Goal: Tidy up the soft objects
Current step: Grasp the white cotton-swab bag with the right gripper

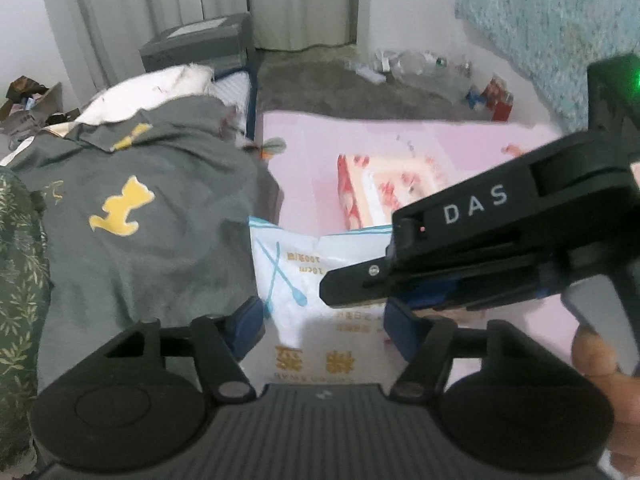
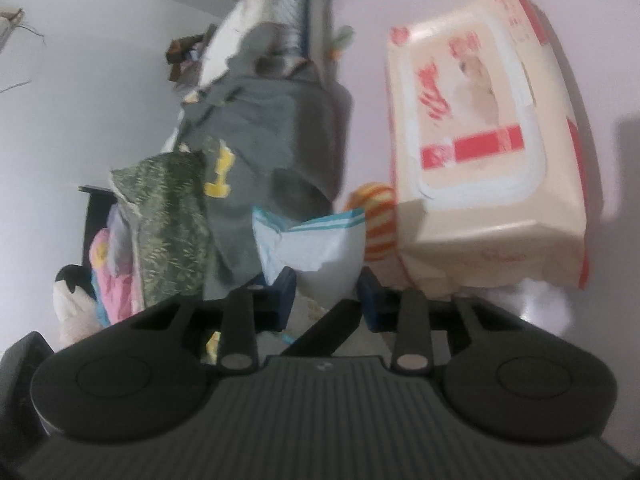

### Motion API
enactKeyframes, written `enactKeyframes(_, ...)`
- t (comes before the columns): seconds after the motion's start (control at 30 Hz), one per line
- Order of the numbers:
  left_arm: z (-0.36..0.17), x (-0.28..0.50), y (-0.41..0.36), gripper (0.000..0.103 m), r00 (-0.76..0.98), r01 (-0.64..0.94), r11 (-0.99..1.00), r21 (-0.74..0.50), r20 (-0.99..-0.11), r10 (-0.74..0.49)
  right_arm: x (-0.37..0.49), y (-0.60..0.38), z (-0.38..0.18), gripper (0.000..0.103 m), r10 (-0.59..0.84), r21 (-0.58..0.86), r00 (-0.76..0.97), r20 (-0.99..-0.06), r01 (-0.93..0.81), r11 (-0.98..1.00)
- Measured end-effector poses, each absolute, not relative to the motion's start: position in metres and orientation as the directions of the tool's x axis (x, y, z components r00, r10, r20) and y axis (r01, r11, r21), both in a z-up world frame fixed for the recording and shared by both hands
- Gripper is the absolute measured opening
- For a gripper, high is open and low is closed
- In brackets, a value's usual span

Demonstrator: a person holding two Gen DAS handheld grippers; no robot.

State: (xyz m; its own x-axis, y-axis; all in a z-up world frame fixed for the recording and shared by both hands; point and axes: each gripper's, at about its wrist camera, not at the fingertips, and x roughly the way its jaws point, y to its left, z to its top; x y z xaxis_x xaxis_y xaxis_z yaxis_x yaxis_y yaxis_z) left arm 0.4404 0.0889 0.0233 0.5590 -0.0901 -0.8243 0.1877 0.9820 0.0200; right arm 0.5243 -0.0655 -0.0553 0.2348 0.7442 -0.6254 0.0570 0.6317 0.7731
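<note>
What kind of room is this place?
Probably a bedroom at home: long grey curtains, a pink bed sheet underneath, and a heap of grey cloth beside a wet-wipes pack.

left hand-held gripper [image 1: 324, 320]: jaws apart | right hand-held gripper [image 2: 326, 292]: jaws clamped

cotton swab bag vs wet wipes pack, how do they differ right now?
The cotton swab bag is white with blue print and crumpled; the wet wipes pack is cream and red and keeps a blocky shape. The bag sits between both tools' fingers, while the pack lies untouched on the pink surface. Both are soft plastic packets.
</note>
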Motion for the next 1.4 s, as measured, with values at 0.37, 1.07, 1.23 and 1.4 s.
enactKeyframes(0.37,0.104,0.390,0.041,0.069,0.647,0.252,0.968,-0.012,-0.741,-0.178,0.489,-0.114,0.028,0.022,0.771,0.800,0.319,-0.552,-0.057,0.597)
enactKeyframes(1.07,0.028,0.424,0.097,0.053,0.633,0.050,0.995,0.081,-0.774,0.031,0.495,-0.131,-0.028,0.039,0.687,0.735,0.289,-0.667,0.102,0.671)
enactKeyframes(1.23,0.015,0.437,0.121,0.042,0.602,0.005,1.000,0.005,-0.799,0.001,0.513,-0.092,-0.055,0.039,0.685,0.722,0.257,-0.682,0.088,0.686)
enactKeyframes(1.4,0.017,0.438,0.124,0.042,0.608,0.029,0.999,-0.016,-0.793,-0.030,0.521,-0.077,-0.068,0.023,0.657,0.699,0.279,-0.700,0.078,0.711)
